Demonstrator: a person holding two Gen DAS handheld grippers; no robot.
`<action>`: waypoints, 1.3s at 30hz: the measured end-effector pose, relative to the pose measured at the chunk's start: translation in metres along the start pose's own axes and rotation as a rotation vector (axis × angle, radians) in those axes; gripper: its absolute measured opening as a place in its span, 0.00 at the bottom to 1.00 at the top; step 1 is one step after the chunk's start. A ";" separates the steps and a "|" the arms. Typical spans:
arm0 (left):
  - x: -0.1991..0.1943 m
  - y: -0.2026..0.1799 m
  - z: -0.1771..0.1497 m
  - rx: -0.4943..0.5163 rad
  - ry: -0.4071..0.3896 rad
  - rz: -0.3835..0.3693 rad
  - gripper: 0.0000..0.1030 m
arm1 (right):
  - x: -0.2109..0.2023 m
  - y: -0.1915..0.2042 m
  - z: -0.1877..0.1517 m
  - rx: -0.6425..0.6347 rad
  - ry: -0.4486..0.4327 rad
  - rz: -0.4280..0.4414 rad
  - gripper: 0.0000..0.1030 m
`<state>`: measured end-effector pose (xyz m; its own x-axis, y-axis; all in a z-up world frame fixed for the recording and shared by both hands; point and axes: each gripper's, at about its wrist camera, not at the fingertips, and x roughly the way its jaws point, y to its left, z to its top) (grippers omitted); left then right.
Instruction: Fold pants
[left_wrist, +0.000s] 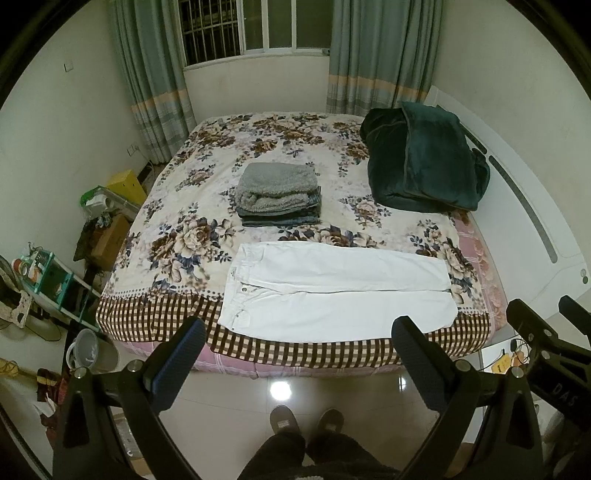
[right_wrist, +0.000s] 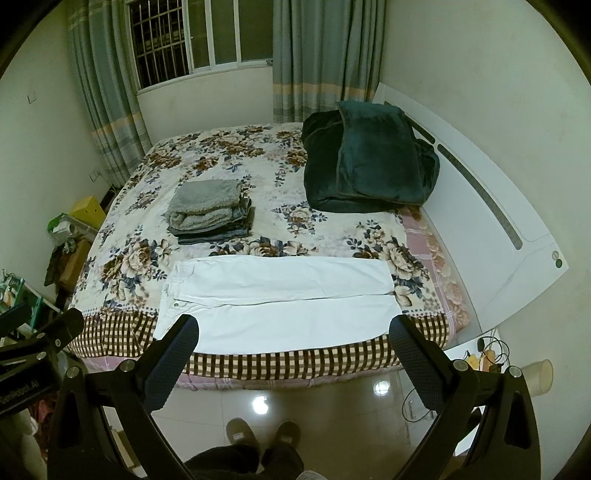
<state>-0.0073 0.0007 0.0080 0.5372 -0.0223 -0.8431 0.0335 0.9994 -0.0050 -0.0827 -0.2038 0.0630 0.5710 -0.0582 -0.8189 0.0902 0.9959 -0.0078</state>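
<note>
The white pants (left_wrist: 332, 291) lay spread flat along the near edge of the bed (left_wrist: 155, 258), waistband toward the left and the two legs running side by side to the right, their cuffs ending near the bed's right corner. The lower leg reached onto the brown checked border of the floral bedspread (left_wrist: 295, 147). Neither tool touched the fabric.

The left gripper (left_wrist: 297, 332) hung in the air in front of the bed, over the tiled floor, its jaws spread wide with nothing between them — the blue-padded fingers (left_wrist: 177, 369) framed the pants from either side in its own view. The right gripper (right_wrist: 295, 330) was held the same way, wide open and empty, just to the right of the left one; part of its black frame showed at the right edge of the left wrist view.

Behind the pants, near the middle of the bed, sat a stack of folded clothes (left_wrist: 279, 197), a grey fleecy piece on top of darker denim. A dark green blanket (left_wrist: 424, 162) was heaped at the far right, against the white headboard (left_wrist: 524, 206). Below the grippers a person's slippered feet (left_wrist: 306, 419) stood on the glossy floor (left_wrist: 258, 391), close to the bed's edge.
</note>
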 end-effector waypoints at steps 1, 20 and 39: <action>-0.002 -0.001 0.002 -0.003 -0.002 -0.001 1.00 | 0.000 0.000 0.000 0.000 -0.001 0.000 1.00; -0.005 0.002 0.003 -0.007 -0.012 -0.005 1.00 | -0.006 -0.001 0.001 0.000 -0.001 -0.001 1.00; 0.032 -0.009 0.008 -0.030 -0.030 0.051 1.00 | 0.045 -0.028 0.015 0.033 0.042 0.008 1.00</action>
<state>0.0162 -0.0094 -0.0141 0.5629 0.0280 -0.8260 -0.0194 0.9996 0.0207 -0.0473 -0.2355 0.0347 0.5373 -0.0463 -0.8421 0.1131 0.9934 0.0175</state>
